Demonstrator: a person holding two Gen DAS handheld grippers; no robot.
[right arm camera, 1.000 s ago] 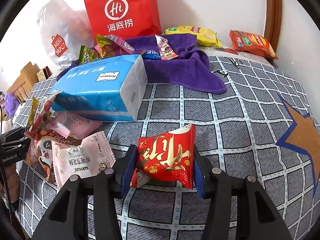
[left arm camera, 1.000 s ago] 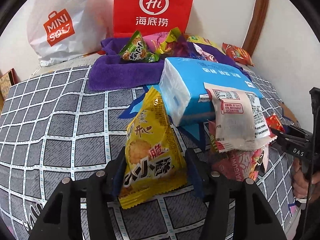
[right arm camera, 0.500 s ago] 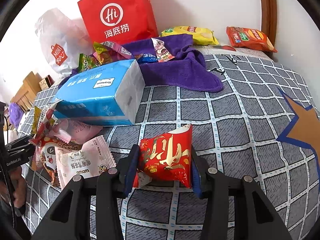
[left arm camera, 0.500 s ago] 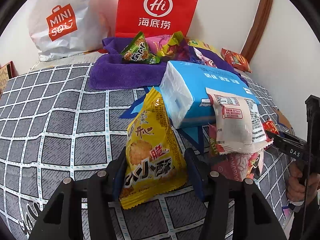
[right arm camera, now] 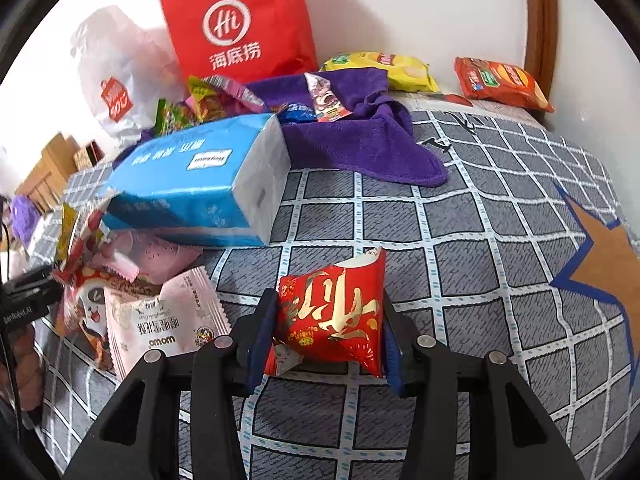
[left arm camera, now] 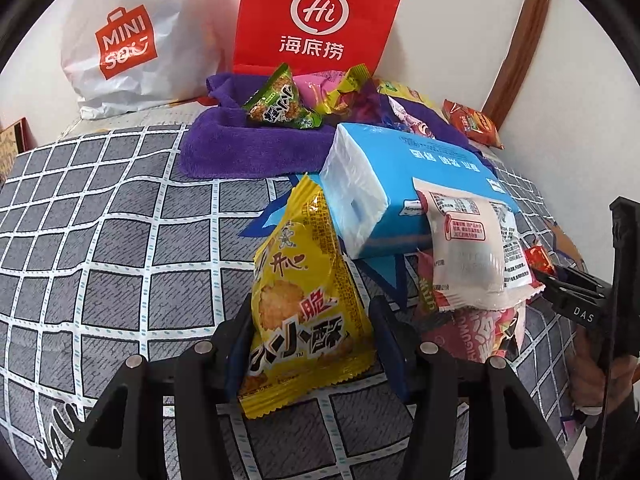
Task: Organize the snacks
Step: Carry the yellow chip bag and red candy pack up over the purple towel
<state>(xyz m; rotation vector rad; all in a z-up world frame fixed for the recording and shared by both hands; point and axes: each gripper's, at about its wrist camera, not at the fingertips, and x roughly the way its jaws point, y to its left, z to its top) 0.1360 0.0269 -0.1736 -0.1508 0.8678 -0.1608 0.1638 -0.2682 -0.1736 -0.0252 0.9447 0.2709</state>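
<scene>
My left gripper (left arm camera: 312, 312) is shut on a yellow biscuit packet (left arm camera: 308, 280), which stands upright between the pads above the grey checked bedspread (left arm camera: 120, 240). My right gripper (right arm camera: 329, 304) holds a red snack packet (right arm camera: 332, 312) with gold lettering. Its jaws are easing open slightly, though both pads still touch the packet. A heap of pink, white and red snack packets (right arm camera: 160, 320) lies left of the right gripper. In the left wrist view the same snack heap (left arm camera: 468, 248) leans against a blue tissue pack (left arm camera: 400, 184).
A purple towel (right arm camera: 360, 144) holding several snacks lies behind the tissue pack (right arm camera: 200, 176). A red paper bag (left arm camera: 316, 12) and a white shopping bag (left arm camera: 132, 40) stand at the wall. Yellow (right arm camera: 380, 68) and orange (right arm camera: 500, 80) crisp bags lie at the far right.
Both grippers keep their places and their packets. The right gripper's jaws have narrowed a little around the red packet.
</scene>
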